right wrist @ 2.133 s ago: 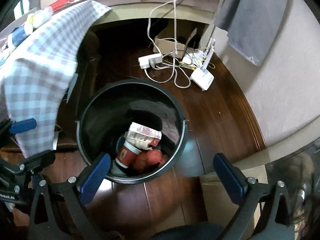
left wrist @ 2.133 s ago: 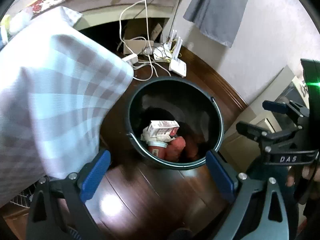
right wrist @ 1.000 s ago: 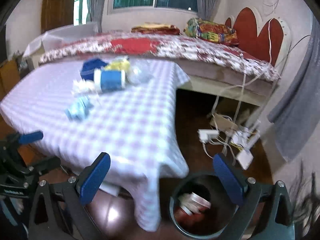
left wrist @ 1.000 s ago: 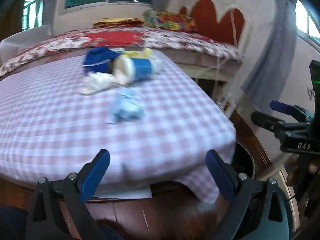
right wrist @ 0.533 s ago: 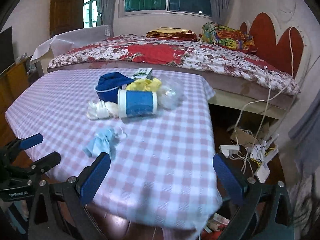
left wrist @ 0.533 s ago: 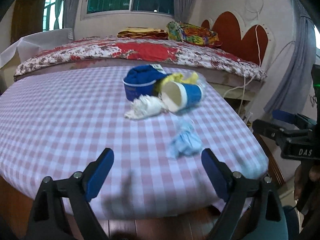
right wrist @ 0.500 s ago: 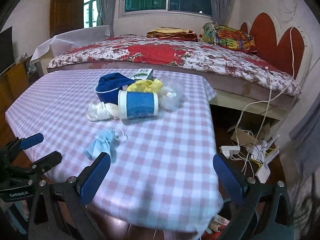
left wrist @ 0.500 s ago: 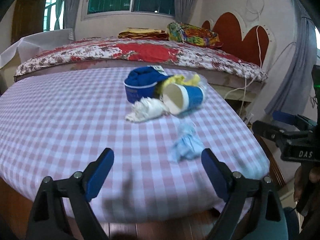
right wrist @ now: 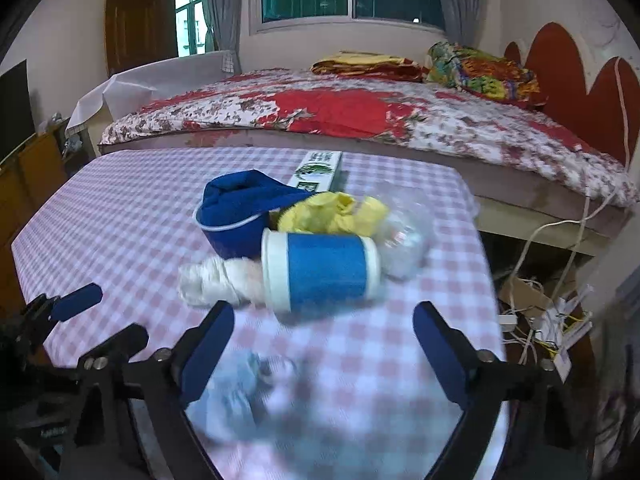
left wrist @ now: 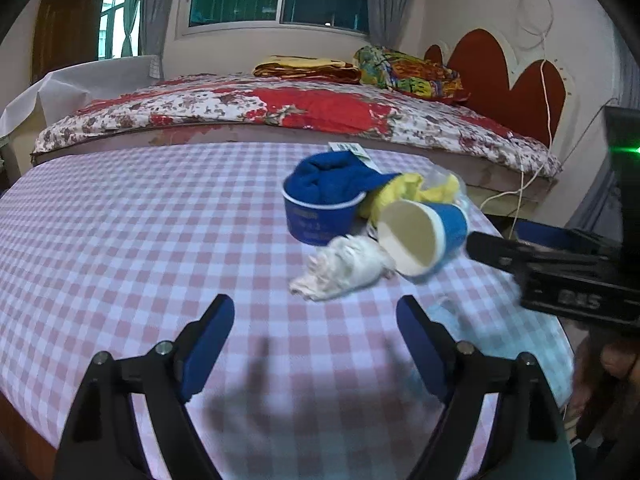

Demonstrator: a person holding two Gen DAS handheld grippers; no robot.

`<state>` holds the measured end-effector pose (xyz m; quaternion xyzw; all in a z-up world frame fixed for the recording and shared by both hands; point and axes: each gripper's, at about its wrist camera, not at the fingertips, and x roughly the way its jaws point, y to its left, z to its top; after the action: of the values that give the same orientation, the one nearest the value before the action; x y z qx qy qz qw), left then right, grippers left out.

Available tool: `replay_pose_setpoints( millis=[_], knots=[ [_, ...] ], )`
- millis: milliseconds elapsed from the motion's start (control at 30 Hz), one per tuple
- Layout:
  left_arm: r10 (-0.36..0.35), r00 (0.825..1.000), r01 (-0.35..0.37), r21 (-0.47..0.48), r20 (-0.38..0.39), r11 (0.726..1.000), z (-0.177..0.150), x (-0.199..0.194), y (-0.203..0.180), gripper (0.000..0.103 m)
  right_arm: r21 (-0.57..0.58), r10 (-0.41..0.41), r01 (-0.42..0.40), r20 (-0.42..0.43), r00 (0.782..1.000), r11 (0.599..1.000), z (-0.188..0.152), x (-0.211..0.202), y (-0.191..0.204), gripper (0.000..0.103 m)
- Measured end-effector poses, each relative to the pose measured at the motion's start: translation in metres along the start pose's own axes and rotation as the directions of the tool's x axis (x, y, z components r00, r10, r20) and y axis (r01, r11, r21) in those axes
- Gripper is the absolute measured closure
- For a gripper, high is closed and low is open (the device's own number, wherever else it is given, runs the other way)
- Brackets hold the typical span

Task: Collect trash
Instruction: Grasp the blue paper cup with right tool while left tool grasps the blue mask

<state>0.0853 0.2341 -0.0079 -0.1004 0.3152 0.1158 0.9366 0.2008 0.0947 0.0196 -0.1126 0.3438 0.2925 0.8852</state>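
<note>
**Light, crushable litter waits on the checked cloth as both grippers close in empty**

Your left gripper (left wrist: pixel 316 340) and right gripper (right wrist: pixel 324 344) hang over the checked tablecloth (left wrist: pixel 120 240), jaws closing, with nothing between the pads of either. The trash sits in one cluster toward the far right of the table, ahead of both tools.

The blue paper cup (right wrist: pixel 320 270) lies on its side, mouth toward your left gripper, and looks empty. Judge it light and thin-walled: it will probably roll and dent, so take it across the middle of the barrel with a soft squeeze. The white crumpled tissue (left wrist: pixel 344 266) touches the cup's rim; it should be soft and nearly weightless, so pinch the bulk, not a loose edge. The pale blue wad (right wrist: pixel 240 392), blurred, lies nearest your right gripper, just under its left finger.

Behind stands the blue bowl (left wrist: pixel 320 216), upright, stuffed with a blue cloth-like bundle. Beside it are a yellow crumpled wrapper (right wrist: pixel 332 212) and clear plastic (right wrist: pixel 404 236), likely slippery and springy. A green-and-white carton (right wrist: pixel 320 168) lies flat behind the bowl. No bin shows in either view.
</note>
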Motion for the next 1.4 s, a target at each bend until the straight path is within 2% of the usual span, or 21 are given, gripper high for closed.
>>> replay_pose_setpoints(
  millis=[167, 267, 300, 600, 733, 900, 933, 967, 1000, 1067, 1133, 1333, 1400],
  knots=[
    [0.000, 1.000, 0.000, -0.007, -0.008, 1.000, 0.004, 0.010, 0.010, 0.019, -0.002, 0.016, -0.016, -0.049, 0.999, 1.000, 0.011, 0.040, 0.014, 0.022],
    [-0.006, 1.000, 0.006, -0.006, -0.021, 1.000, 0.003, 0.015, 0.011, 0.019, 0.004, 0.015, -0.015, -0.077, 0.997, 1.000, 0.010, 0.055, 0.014, 0.037],
    [-0.011, 1.000, 0.011, -0.004, -0.024, 1.000, 0.003, 0.016, 0.011, 0.019, 0.011, 0.014, -0.013, -0.082, 0.997, 1.000, 0.008, 0.056, 0.012, 0.045],
    [-0.089, 0.995, 0.091, 0.027, -0.049, 0.996, -0.007, 0.014, -0.024, 0.022, 0.084, -0.002, 0.008, -0.068, 0.998, 0.996, -0.021, 0.025, -0.023, 0.071],
    [-0.121, 0.991, 0.124, 0.046, -0.063, 0.991, -0.012, 0.012, -0.044, 0.022, 0.107, -0.028, 0.035, -0.064, 0.998, 0.994, -0.031, 0.013, -0.043, 0.072],
    [-0.143, 0.986, 0.148, 0.059, -0.087, 0.987, -0.020, 0.014, -0.062, 0.027, 0.103, -0.004, 0.009, -0.053, 0.999, 0.995, -0.026, 0.017, -0.056, 0.072],
    [-0.147, 0.985, 0.152, 0.058, -0.094, 0.987, -0.021, 0.016, -0.064, 0.028, 0.098, 0.007, -0.002, -0.054, 0.998, 0.995, -0.026, 0.020, -0.057, 0.075],
    [-0.147, 0.984, 0.153, 0.059, -0.101, 0.986, -0.023, 0.017, -0.067, 0.030, 0.089, 0.019, -0.013, -0.068, 0.998, 0.996, -0.026, 0.025, -0.058, 0.093],
    [-0.148, 0.983, 0.155, 0.061, -0.107, 0.986, -0.025, 0.019, -0.070, 0.033, 0.083, 0.022, -0.016, -0.077, 0.997, 0.996, -0.027, 0.028, -0.058, 0.099],
    [-0.146, 0.981, 0.155, 0.064, -0.129, 0.986, -0.026, 0.027, -0.072, 0.041, 0.092, 0.034, -0.028, -0.067, 0.997, 0.995, -0.032, 0.024, -0.061, 0.100],
    [-0.150, 0.979, 0.159, 0.052, -0.138, 0.986, -0.027, 0.032, -0.070, 0.058, 0.098, 0.028, -0.023, -0.059, 0.998, 0.995, -0.037, 0.016, -0.064, 0.100],
    [-0.156, 0.980, 0.165, 0.062, -0.122, 0.984, -0.029, 0.030, -0.070, 0.080, 0.110, 0.014, -0.010, -0.037, 0.999, 0.994, -0.047, -0.007, -0.070, 0.100],
    [-0.150, 0.983, 0.158, 0.072, -0.109, 0.985, -0.030, 0.027, -0.072, 0.083, 0.109, 0.005, -0.002, -0.027, 1.000, 0.994, -0.049, -0.015, -0.071, 0.100]
  ],
)
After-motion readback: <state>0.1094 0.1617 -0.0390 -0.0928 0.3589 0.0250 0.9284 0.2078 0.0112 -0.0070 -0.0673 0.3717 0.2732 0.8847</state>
